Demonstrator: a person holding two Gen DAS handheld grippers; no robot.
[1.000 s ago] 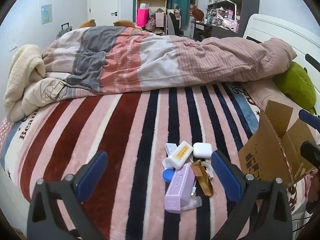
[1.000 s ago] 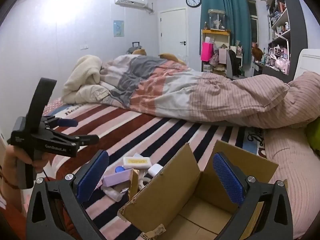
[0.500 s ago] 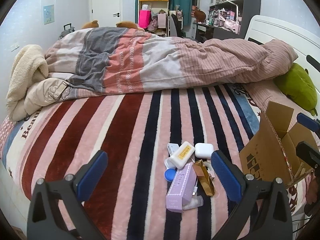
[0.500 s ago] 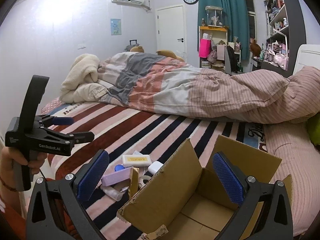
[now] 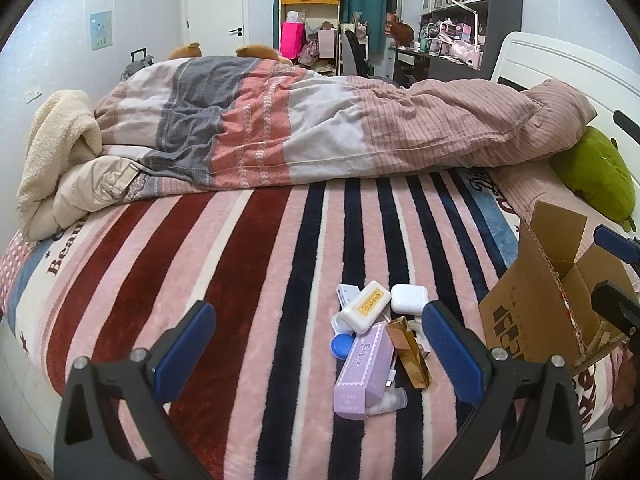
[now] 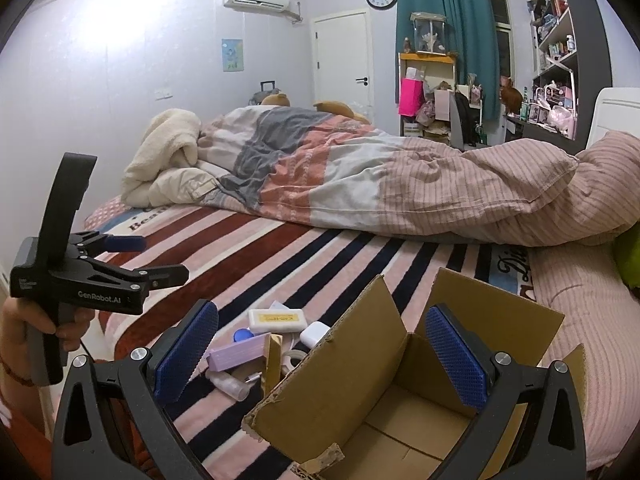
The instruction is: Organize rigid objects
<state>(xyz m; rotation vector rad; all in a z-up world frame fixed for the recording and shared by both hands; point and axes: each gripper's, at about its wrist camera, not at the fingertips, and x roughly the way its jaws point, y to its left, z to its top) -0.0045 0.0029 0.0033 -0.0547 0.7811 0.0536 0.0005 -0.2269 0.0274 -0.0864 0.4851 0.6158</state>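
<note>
Both my grippers empty, jaws spread wide: left gripper (image 5: 316,348) hangs low over the striped fleece bed blanket (image 5: 248,280), right gripper (image 6: 320,350) held over the open brown cardboard box (image 6: 400,392). The goods sit in one tight heap on the blanket, just left of the box: lilac rectangular carton (image 5: 362,372), cream flat case with yellow label (image 5: 366,307), white rounded earbud case (image 5: 408,298), slim gold foil box (image 5: 412,352), blue round cap (image 5: 342,346), small clear bottle (image 5: 386,396) half under the lilac carton. Several touch or overlap. Risks, as I judge them: closing on one piece may drag or tip its neighbours, since they lean on each other; the fleece is soft, so a jaw pressing down could sink and miss a flat case; the gold box stands tilted and could slide away; the near flap of the cardboard box (image 5: 532,312) stands up on the heap side and could catch a carried item or knock the light box over. Box contents: bare cardboard floor where visible, nothing in it that I can see; corners under my right gripper hidden. No sorting done yet, by the look of it.
</note>
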